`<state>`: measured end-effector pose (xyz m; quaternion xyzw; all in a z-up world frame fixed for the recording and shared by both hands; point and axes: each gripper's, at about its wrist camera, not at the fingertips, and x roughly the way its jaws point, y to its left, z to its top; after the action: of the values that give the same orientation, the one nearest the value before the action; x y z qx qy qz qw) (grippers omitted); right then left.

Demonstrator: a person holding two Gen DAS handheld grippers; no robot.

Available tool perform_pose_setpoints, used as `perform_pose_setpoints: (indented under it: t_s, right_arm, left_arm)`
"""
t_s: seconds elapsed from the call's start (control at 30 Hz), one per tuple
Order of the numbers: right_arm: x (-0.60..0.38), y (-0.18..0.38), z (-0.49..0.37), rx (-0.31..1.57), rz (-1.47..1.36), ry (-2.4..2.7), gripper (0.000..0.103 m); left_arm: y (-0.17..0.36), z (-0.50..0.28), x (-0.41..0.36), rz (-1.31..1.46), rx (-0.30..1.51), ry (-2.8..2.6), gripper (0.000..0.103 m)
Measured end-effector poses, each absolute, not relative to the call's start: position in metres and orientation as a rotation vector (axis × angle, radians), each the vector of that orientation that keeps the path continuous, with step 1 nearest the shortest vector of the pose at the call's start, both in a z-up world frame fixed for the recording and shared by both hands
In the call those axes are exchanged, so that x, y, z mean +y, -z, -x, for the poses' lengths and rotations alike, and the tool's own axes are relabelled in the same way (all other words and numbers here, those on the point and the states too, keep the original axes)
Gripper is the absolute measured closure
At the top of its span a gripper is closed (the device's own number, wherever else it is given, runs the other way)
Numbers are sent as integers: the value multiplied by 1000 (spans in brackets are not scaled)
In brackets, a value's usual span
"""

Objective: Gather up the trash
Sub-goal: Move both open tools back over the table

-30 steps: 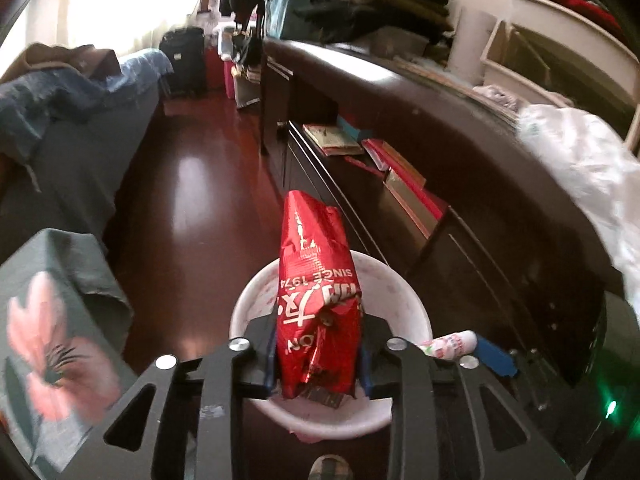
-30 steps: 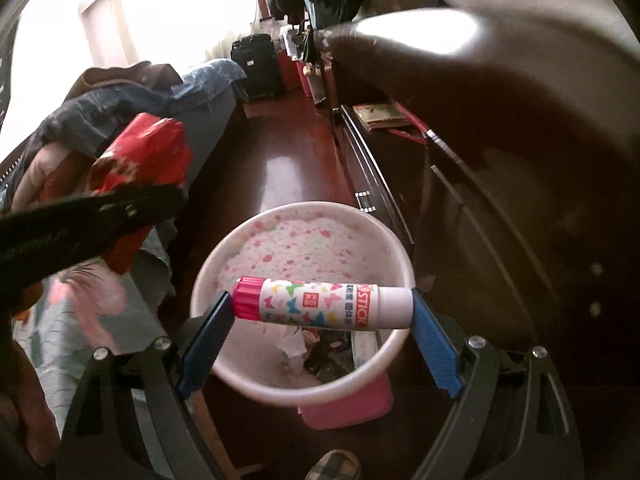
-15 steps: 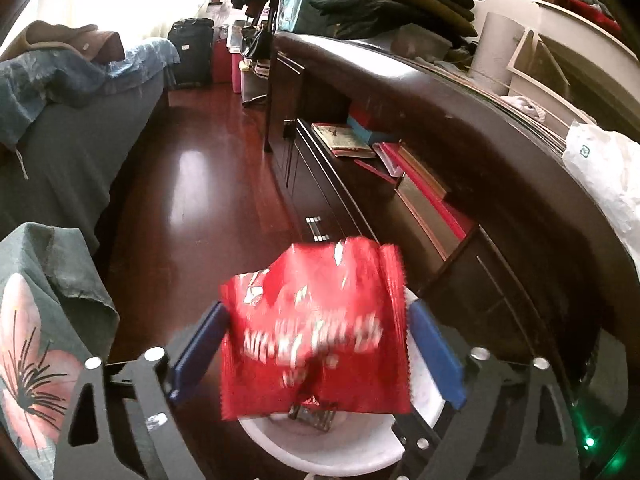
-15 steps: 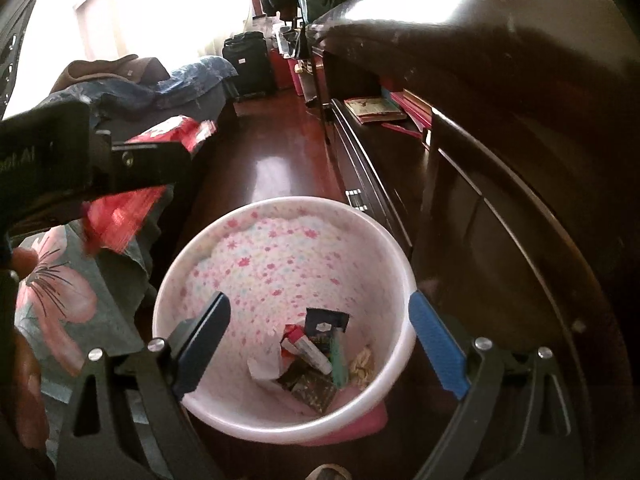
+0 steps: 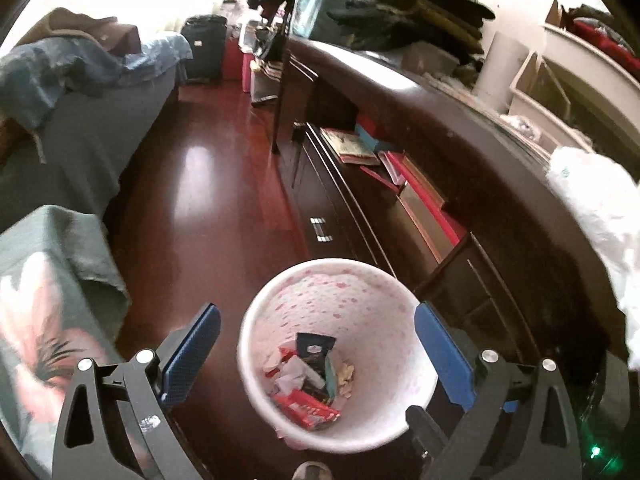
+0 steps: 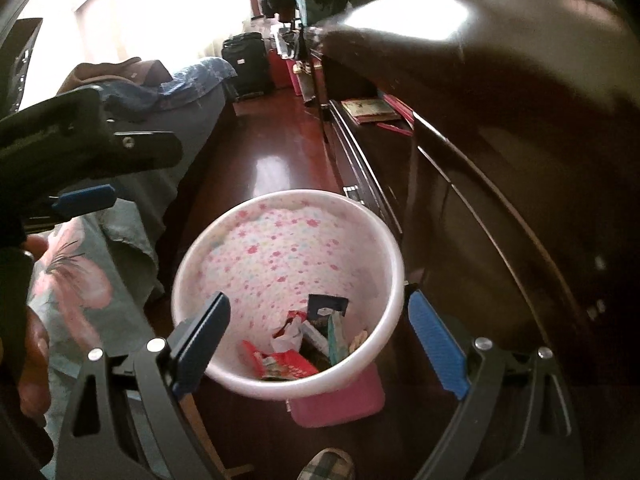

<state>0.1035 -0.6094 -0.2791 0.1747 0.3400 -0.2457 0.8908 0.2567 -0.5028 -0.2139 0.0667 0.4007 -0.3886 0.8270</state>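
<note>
A white waste bin with pink flower print (image 5: pixel 332 280) stands on the dark wood floor beside the cabinet; it also shows in the right wrist view (image 6: pixel 288 204). Inside lie a red snack wrapper (image 5: pixel 306 408), also in the right wrist view (image 6: pixel 286 364), a dark packet (image 5: pixel 314 346) and other scraps. My left gripper (image 5: pixel 316 350) is open and empty above the bin. My right gripper (image 6: pixel 318 340) is open and empty above the bin's near rim. The left gripper's body shows at the left of the right wrist view (image 6: pixel 80 136).
A long dark cabinet (image 5: pixel 460 184) with books on its open shelf runs along the right. A bed with a floral green cover (image 5: pixel 48 292) lies at the left. A pink flat object (image 6: pixel 340 400) lies under the bin. A white plastic bag (image 5: pixel 600 216) sits on the cabinet top.
My left gripper opened and the red wrapper fell into the bin. My right gripper let go of the glue stick, which dropped in as well. Both now hang open over the bin.
</note>
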Motion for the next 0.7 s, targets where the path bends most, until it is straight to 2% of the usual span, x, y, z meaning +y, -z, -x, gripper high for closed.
perform_pose_setpoints:
  t_s: [0.13,0.4,0.7]
  right_arm:
    - [-577,255,-100,686,-346,443,8]
    - [-480,211,-106,673,-256,254,6]
    - [-381,179,-137,684,-143,67,5]
  left_arm:
    - [192,-245,-454,-140,796,762,4]
    - [167,-242,-330,-139,733,543,4]
    - [161,-285,-185,-53,742,212,4]
